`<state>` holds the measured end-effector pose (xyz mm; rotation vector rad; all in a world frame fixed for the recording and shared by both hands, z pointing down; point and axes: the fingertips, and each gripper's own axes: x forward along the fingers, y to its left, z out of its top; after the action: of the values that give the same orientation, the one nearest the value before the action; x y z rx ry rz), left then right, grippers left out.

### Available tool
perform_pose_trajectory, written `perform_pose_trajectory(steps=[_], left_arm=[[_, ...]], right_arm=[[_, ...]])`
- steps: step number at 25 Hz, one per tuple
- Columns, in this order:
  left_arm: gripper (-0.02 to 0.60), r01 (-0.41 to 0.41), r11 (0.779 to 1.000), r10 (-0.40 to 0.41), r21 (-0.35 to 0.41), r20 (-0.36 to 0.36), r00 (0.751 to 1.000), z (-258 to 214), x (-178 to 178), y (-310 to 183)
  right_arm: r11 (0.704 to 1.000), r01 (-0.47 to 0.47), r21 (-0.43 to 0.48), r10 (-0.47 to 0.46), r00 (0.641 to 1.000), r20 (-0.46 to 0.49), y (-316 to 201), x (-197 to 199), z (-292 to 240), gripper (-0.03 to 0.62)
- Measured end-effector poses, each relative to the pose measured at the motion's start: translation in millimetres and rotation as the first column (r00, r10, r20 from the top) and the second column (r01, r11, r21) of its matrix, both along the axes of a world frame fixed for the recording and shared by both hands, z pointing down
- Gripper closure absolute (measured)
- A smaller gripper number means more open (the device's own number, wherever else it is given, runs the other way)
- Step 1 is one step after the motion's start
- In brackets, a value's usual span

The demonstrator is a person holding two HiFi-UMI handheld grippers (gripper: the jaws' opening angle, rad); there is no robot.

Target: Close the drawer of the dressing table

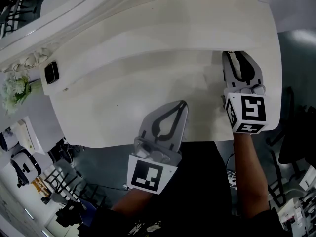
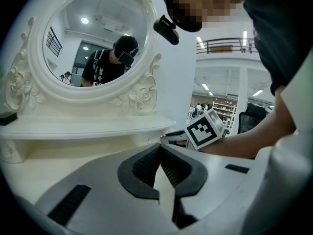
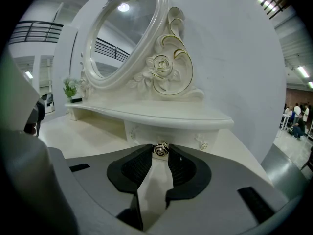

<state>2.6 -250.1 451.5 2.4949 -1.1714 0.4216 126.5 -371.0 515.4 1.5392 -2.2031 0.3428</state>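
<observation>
The white dressing table (image 1: 123, 112) has a raised shelf below an oval mirror (image 3: 122, 38). A small drawer front (image 3: 146, 133) sits under the right end of that shelf and bears a round metal knob (image 3: 161, 149). My right gripper (image 3: 161, 151) reaches up to the drawer, and its fingertips close on either side of the knob. In the head view the right gripper (image 1: 233, 54) points at the shelf's right end. My left gripper (image 1: 183, 103) hangs over the table's front part, shut and holding nothing; its tips (image 2: 160, 150) meet.
A small black object (image 1: 52, 72) lies on the shelf's left end, beside a bunch of white flowers (image 1: 15, 90). The mirror (image 2: 93, 43) shows the person's reflection. The table's curved front edge (image 1: 148, 144) runs just before the person's body. Furniture and clutter stand on the floor at left.
</observation>
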Motion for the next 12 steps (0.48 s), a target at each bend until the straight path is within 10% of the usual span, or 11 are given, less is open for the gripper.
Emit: perform_pose_trajectory(steps=[12], left_arm=[[0.578,0.007,0.999,-0.007,0.045,-0.004,1.0,-16.7,1.0,3.3]], right_arm=[[0.999,0.029,0.016,-0.029,0.999,-0.025,21.9,0.3,-9.7,0.482]])
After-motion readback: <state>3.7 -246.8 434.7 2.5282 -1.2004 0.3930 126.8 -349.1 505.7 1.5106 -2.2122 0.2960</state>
